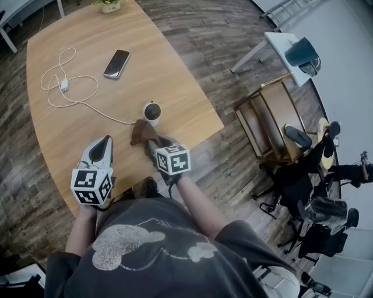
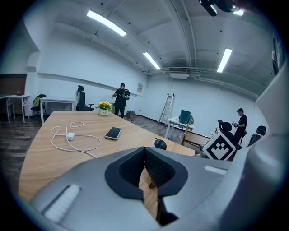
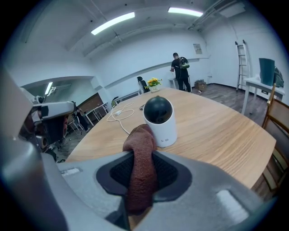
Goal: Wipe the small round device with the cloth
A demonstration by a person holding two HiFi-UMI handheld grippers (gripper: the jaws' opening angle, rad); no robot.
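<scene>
The small round device (image 1: 152,112) is a white cylinder with a black domed top. It stands on the wooden table (image 1: 87,41) near its front edge. A brown cloth (image 1: 141,132) lies bunched just in front of the device, with my right gripper (image 1: 152,142) shut on it. In the right gripper view the cloth (image 3: 141,171) hangs between the jaws, its top almost touching the device (image 3: 159,119). My left gripper (image 1: 106,141) hovers over the table to the left, shut on nothing. In its own view, the left gripper (image 2: 145,153) has the device (image 2: 160,144) ahead and to the right.
A black phone (image 1: 116,63) and a white charger with looped cable (image 1: 65,86) lie farther back on the table. A flower pot (image 1: 109,6) stands at the far end. Right of the table are a wooden chair (image 1: 265,119), a small white table (image 1: 280,46) and office chairs.
</scene>
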